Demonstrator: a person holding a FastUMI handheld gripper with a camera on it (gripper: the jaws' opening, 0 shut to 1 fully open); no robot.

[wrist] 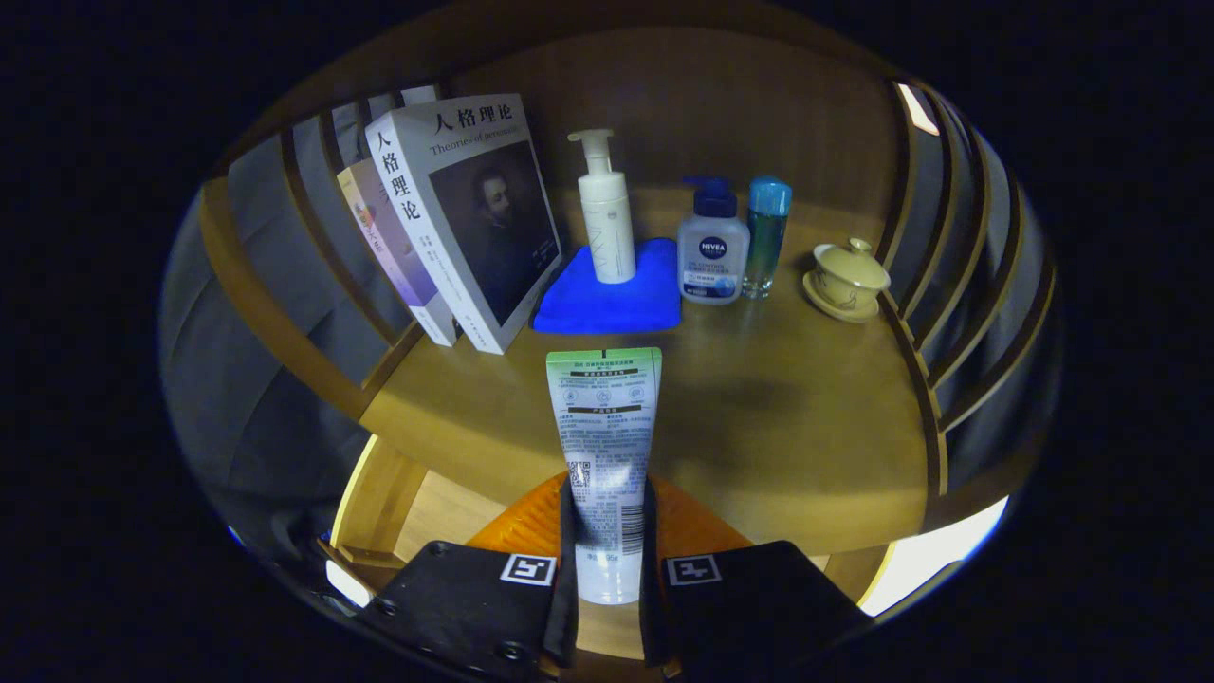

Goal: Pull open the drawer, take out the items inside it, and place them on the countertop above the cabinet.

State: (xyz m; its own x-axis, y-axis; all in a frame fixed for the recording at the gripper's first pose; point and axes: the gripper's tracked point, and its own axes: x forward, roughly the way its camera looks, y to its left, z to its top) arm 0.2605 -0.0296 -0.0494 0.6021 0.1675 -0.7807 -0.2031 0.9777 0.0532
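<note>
My gripper (607, 560) is shut on a white squeeze tube with a green end (604, 427), both fingers pressing its lower part. The tube sticks forward from the fingers, its green end over the front part of the wooden countertop (787, 427). Whether the tube touches the countertop I cannot tell. Below the countertop's front edge, pale wood of the cabinet (446, 512) shows to the left of the fingers. An orange thing (531, 522) lies just behind the tube, partly hidden by the fingers.
At the back of the countertop stand leaning books (455, 218), a white pump bottle (605, 209) on a blue cloth (612, 299), a white-and-blue pump bottle (712, 247), a slim blue bottle (765, 232) and a lidded cup on a saucer (847, 277). Wooden slats (948, 285) close both sides.
</note>
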